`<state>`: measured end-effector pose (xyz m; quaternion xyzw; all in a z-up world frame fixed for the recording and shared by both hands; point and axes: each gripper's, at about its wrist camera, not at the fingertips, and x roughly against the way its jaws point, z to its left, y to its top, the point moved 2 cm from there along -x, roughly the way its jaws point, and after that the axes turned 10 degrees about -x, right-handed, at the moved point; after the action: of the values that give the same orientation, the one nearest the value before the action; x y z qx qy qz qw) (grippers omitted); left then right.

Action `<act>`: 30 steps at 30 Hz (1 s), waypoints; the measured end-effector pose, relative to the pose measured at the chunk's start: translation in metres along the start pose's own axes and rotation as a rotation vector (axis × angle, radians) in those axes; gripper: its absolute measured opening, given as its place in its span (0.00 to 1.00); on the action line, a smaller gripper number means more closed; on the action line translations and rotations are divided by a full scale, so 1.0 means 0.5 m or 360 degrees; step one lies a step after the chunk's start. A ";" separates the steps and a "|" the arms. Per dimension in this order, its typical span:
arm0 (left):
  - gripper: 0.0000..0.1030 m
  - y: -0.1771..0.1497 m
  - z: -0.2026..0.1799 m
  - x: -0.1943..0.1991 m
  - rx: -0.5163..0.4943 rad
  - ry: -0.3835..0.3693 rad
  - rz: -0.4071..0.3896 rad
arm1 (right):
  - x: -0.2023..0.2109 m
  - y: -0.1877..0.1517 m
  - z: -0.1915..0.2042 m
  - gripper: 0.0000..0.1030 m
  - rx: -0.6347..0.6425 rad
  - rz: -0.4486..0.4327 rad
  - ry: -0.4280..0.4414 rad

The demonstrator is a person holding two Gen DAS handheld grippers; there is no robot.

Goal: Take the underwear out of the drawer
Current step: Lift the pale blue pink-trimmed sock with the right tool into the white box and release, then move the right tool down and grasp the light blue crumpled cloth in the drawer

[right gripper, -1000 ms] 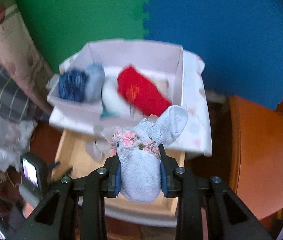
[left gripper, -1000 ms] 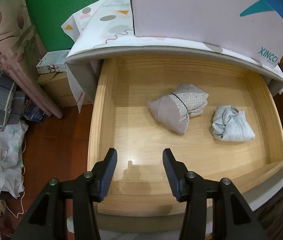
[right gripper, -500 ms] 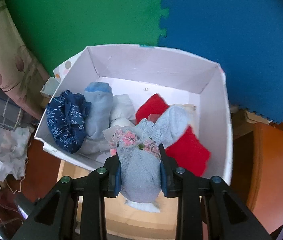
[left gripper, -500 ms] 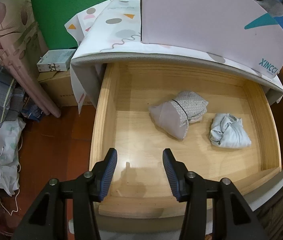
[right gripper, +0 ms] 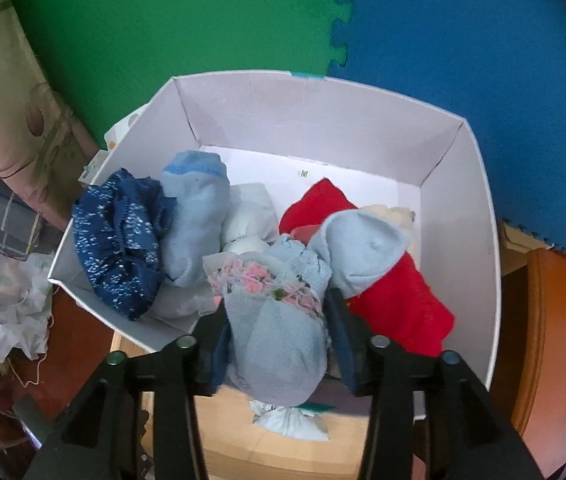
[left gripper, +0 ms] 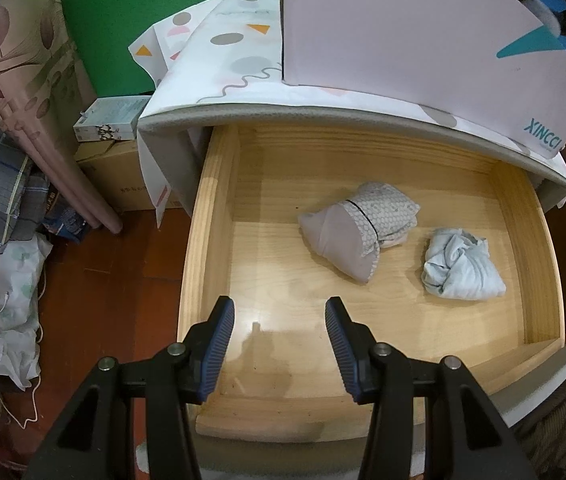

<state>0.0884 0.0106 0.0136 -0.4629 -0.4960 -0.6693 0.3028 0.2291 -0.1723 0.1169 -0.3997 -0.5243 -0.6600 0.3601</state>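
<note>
Right gripper [right gripper: 279, 340] now over box [right gripper: 479, 216], jaws opening around blue roll [right gripper: 279, 344]: drop-off underway. Left gripper [left gripper: 279, 340] half-open, empty, above drawer [left gripper: 211, 216]; two rolls [left gripper: 359, 228] left.

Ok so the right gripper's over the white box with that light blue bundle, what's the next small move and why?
Probably let the right gripper finish opening, then lift it clear. Its jaws are opening with the light blue bundle between them, at the near edge of the white box among other rolled garments. The left gripper hangs open over the drawer, where two bundles wait.
</note>
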 end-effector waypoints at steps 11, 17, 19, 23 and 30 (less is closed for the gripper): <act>0.47 0.015 0.023 -0.015 0.0027 0.0053 0.0024 | 0.124 -0.051 -0.036 0.50 0.0011 -0.0091 0.0035; 0.47 0.013 0.017 -0.011 0.0021 0.0037 0.0027 | 0.135 -0.160 -0.070 0.50 0.0048 0.0003 0.0074; 0.47 0.012 0.009 -0.012 -0.0008 0.0046 0.0031 | 0.117 -0.211 -0.083 0.50 0.0056 0.0043 0.0076; 0.47 0.010 -0.002 -0.013 -0.0034 0.0046 0.0030 | 0.042 -0.294 -0.096 0.50 0.0074 0.0182 0.0060; 0.47 0.005 -0.008 -0.016 -0.0070 0.0058 0.0044 | -0.121 -0.354 -0.116 0.50 0.0005 0.0412 -0.0013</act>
<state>0.0922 0.0054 0.0066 -0.4639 -0.4691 -0.6842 0.3109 0.0877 -0.1919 -0.0171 -0.4662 -0.4709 -0.6056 0.4407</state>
